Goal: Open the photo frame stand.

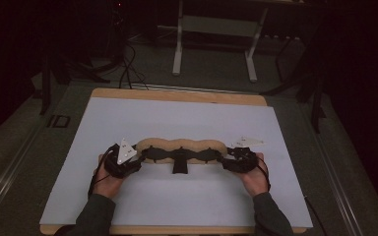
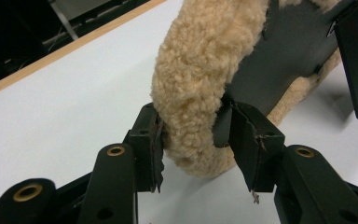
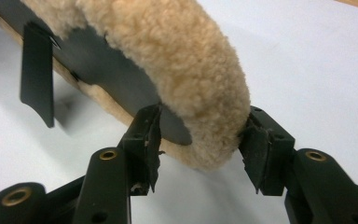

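A long tan fleece pad (image 1: 182, 145) with a black backing and black straps (image 1: 179, 164) lies across the white board, with a gripper at each end. My left gripper (image 1: 139, 156) holds its left end. In the left gripper view, the jaws (image 2: 193, 135) press the fleece (image 2: 200, 70) on one side and the black backing on the other. My right gripper (image 1: 225, 158) holds the right end. In the right gripper view, its jaws (image 3: 200, 135) touch both sides of the rounded fleece tip (image 3: 186, 60). A black strap (image 3: 37, 74) hangs off the backing farther along.
The white board (image 1: 177, 118) rests on a wooden tabletop (image 1: 177, 96). Beyond the table stand a light metal frame (image 1: 216, 29) and dark stands, with cables on the floor (image 1: 128, 69). The person's sleeves come in at the bottom edge.
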### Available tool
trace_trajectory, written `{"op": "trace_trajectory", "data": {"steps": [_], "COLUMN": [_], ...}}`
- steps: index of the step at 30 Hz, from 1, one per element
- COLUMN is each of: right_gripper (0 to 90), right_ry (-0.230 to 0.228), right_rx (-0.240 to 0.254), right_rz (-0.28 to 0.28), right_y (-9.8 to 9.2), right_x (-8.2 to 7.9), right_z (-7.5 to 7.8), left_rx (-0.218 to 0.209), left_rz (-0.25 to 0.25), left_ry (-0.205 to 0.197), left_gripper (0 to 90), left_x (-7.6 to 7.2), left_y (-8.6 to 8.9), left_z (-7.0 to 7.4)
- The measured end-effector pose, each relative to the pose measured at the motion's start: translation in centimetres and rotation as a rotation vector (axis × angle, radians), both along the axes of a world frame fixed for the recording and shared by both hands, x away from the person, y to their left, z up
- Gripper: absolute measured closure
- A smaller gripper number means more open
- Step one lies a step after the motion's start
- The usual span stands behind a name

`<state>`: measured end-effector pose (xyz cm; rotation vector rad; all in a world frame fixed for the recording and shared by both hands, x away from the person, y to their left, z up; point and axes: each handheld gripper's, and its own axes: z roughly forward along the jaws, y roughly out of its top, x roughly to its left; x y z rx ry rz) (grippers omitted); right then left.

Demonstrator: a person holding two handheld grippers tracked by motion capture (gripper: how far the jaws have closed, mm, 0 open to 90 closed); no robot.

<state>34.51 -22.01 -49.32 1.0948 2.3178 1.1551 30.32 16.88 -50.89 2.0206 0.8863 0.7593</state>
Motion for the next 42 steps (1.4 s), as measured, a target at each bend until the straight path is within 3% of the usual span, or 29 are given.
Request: {"op": "trace_trajectory", "data": {"steps": [8, 12, 24, 42], "right_gripper": [49.7, 49.8, 50.2, 52.8], "right_ry": [0.006, 0.008, 0.004, -0.018], "right_rx": [0.034, 0.041, 0.069, 0.077], "right_rz": [0.008, 0.018, 0.017, -0.008], "right_y": [-0.4, -0.6, -1.0, -1.1], "right_x": [-0.4, -0.7, -1.3, -2.2], "right_z": [-0.1, -0.2, -0.6, -1.3], "left_rx": [0.011, -0.013, -0.017, -0.017], "left_rz": [-0.006, -0.014, -0.019, -0.009], "left_ry": [0.004, 0.015, 0.026, 0.026], "left_gripper": [56.1, 56.1, 56.1, 55.5], "left_x": [-0.2, -0.4, -1.0, -1.8], "left_y": [0.0, 0.2, 0.3, 0.2], "left_z": [0.0, 0.0, 0.0, 0.0]}}
